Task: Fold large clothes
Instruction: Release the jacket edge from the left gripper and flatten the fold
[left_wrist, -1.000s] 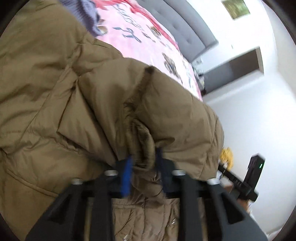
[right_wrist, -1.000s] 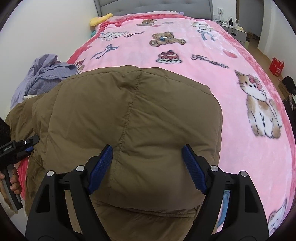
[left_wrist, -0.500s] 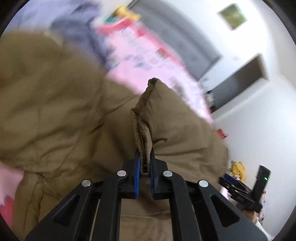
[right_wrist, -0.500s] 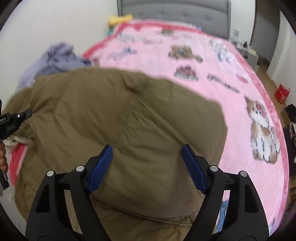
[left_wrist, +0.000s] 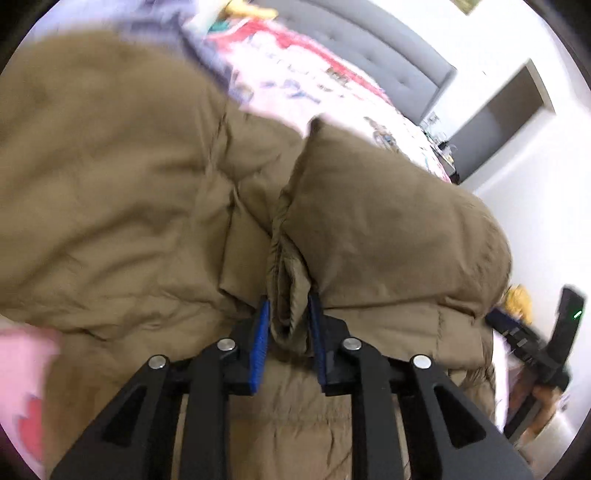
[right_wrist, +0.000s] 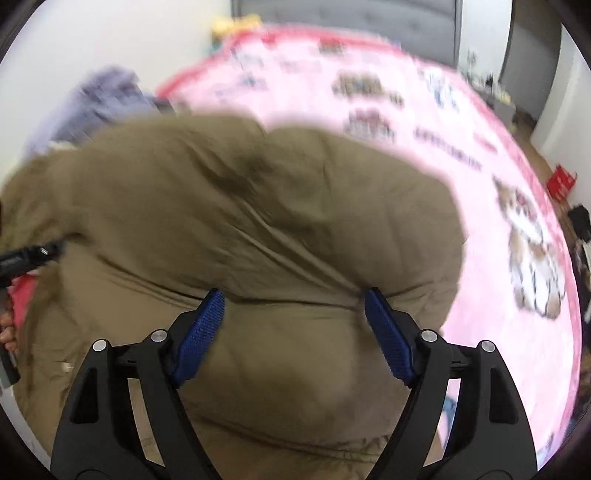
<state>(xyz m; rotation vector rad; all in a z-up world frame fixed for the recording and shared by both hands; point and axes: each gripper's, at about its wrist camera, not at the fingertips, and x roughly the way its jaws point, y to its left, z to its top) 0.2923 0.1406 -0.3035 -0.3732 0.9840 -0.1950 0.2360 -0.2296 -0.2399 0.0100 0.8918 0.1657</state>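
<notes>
A large olive-brown puffer jacket (left_wrist: 122, 192) lies bunched on the pink blanket of the bed (left_wrist: 295, 81). My left gripper (left_wrist: 288, 321) is shut on a thick folded edge of the jacket, which bulges between the blue pads. In the right wrist view the jacket (right_wrist: 258, 221) fills the middle of the bed (right_wrist: 498, 206). My right gripper (right_wrist: 293, 314) is open wide, its blue pads resting against a puffy fold of the jacket without pinching it. The left gripper's tip shows at the left edge of the right wrist view (right_wrist: 29, 254).
A lilac garment (right_wrist: 99, 99) lies heaped at the bed's far left by the wall. A grey headboard (right_wrist: 343, 14) stands at the far end. A red bag (right_wrist: 561, 181) sits on the floor to the right. The right gripper shows in the left wrist view (left_wrist: 543, 347).
The left gripper's jaws have parted slightly around the fold after pinching it tight. The jacket has spread lower and wider under the right gripper; both views are motion-blurred.
</notes>
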